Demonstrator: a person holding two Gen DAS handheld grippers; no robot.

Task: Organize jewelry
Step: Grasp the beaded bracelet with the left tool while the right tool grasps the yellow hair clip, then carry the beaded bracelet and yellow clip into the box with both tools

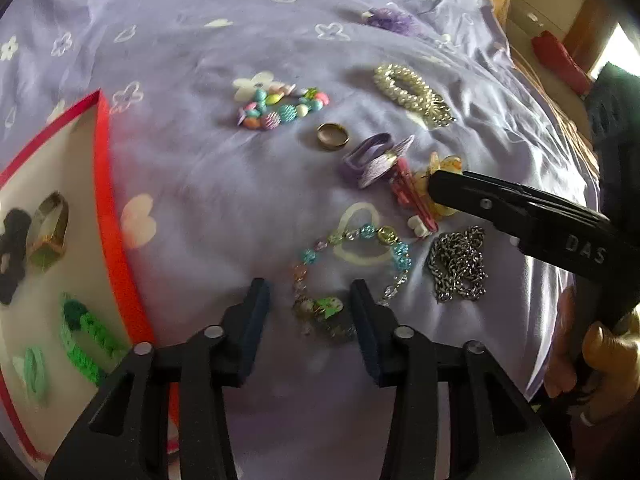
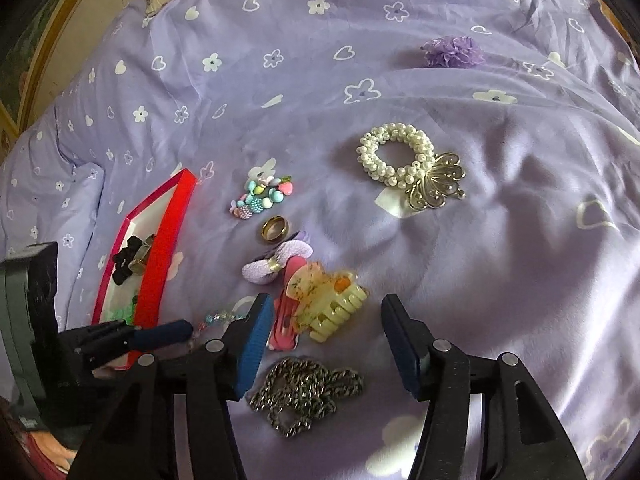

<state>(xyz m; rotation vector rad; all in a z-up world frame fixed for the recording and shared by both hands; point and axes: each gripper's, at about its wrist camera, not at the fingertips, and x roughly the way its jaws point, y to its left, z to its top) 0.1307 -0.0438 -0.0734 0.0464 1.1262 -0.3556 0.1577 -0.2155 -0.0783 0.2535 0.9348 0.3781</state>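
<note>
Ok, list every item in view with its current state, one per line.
Left gripper: open, straddling the beaded bracelet on the bedspread.
Right gripper: open, above the claw clip.
Claw clip: closed, lying on the pink clips.
Silver chain: heaped, loose.
Gold ring: lying flat, loose.
Pearl scrunchie: untouched.
Red tray: partly filled, holds the black flower clip and green pieces.

Lilac flowered bedsheet (image 2: 500,280) carries red tray (image 2: 168,240), pearl bracelet (image 2: 394,156), gold ring (image 2: 275,229), steel chain (image 2: 308,392), claw clip (image 2: 328,300).
</note>
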